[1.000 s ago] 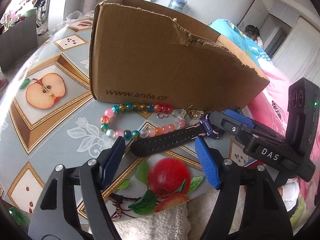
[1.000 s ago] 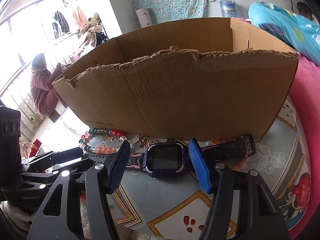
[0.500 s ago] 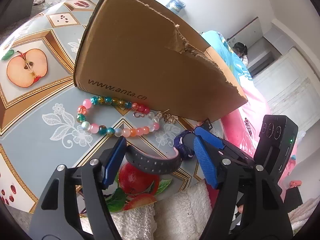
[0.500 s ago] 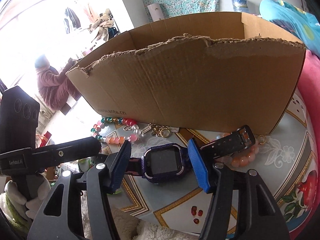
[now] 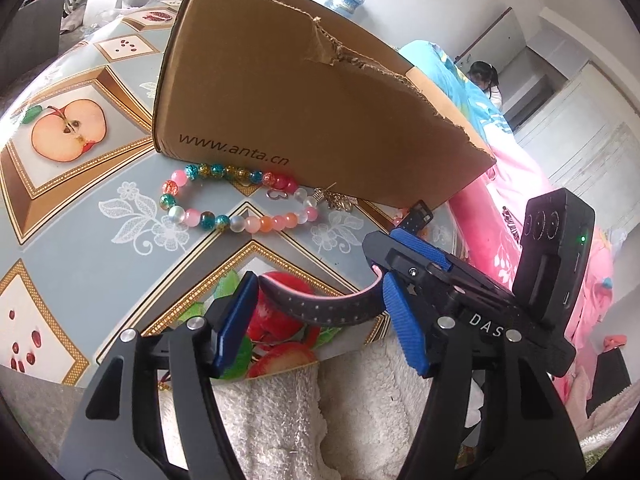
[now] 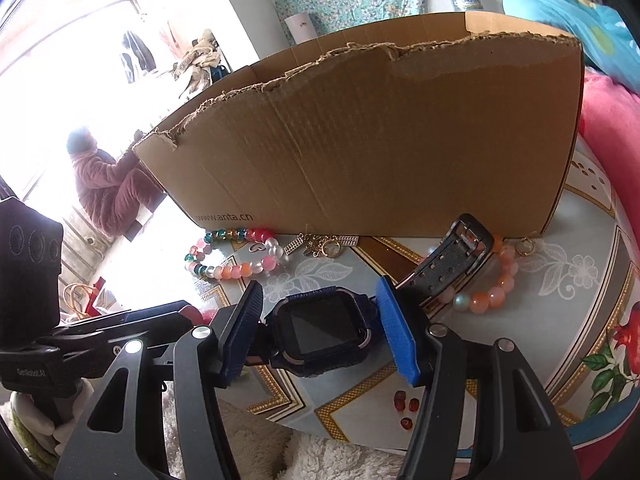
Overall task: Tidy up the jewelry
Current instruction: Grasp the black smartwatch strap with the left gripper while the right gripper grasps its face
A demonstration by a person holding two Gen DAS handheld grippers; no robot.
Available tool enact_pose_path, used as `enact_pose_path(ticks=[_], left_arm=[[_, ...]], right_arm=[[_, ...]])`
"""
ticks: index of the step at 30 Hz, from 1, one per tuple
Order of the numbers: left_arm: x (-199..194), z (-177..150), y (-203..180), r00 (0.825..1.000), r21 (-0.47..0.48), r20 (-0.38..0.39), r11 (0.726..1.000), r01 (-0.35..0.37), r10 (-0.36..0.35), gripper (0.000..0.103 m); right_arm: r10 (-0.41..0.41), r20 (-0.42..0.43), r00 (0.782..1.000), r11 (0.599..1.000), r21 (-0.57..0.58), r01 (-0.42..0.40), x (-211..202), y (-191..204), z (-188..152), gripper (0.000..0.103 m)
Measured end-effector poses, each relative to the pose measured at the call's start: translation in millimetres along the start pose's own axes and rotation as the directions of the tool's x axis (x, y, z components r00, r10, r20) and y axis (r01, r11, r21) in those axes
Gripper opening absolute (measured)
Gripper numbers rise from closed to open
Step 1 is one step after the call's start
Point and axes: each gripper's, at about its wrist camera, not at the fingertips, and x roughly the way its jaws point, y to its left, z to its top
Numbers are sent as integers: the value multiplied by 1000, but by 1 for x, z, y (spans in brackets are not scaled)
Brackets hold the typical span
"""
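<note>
A dark blue smartwatch [image 6: 324, 332] sits between the blue pads of my right gripper [image 6: 320, 304], which is shut on its case. Its buckle strap [image 6: 456, 256] sticks out past the right pad, toward the box. The other strap [image 5: 320, 308], black outside and pink inside, bows in an arc between the pads of my left gripper [image 5: 316, 292], which press on both ends. In the left wrist view the right gripper [image 5: 420, 256] comes in from the right. A torn cardboard box [image 5: 300, 100] stands just behind. A multicoloured bead bracelet [image 5: 224, 220] lies at its foot.
A peach bead bracelet [image 6: 496, 288] and small gold charms [image 6: 320, 246] lie along the box's front wall [image 6: 380, 140]. The fruit-print tablecloth [image 5: 80, 220] ends at the near edge over white fluffy fabric [image 5: 360, 400]. Pink bedding [image 5: 520, 200] lies right. Two people sit far off.
The strap that lay flat on the cloth now arches between the left pads, whose gap has narrowed. The left gripper has drawn back toward the table edge. The watch's buckle strap has tilted up.
</note>
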Motion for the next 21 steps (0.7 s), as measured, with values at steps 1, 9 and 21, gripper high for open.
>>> enact_pose_path(ticks=[1,9,21], left_arm=[[0,-1,-1,1000,12,0,1000,-3,3,61],[0,-6,-7,999,92,7,995,-32,32,56],[2,-7,-7,996,142,-6,986,-85,87,21]], right_arm=[[-4,3,1000,1000,-1,4,0,1,0,58],[-9,12,1000,1000,3,9,3,5,-3,58],[75,15,997,995,59,-76,-11,-12,1,58]])
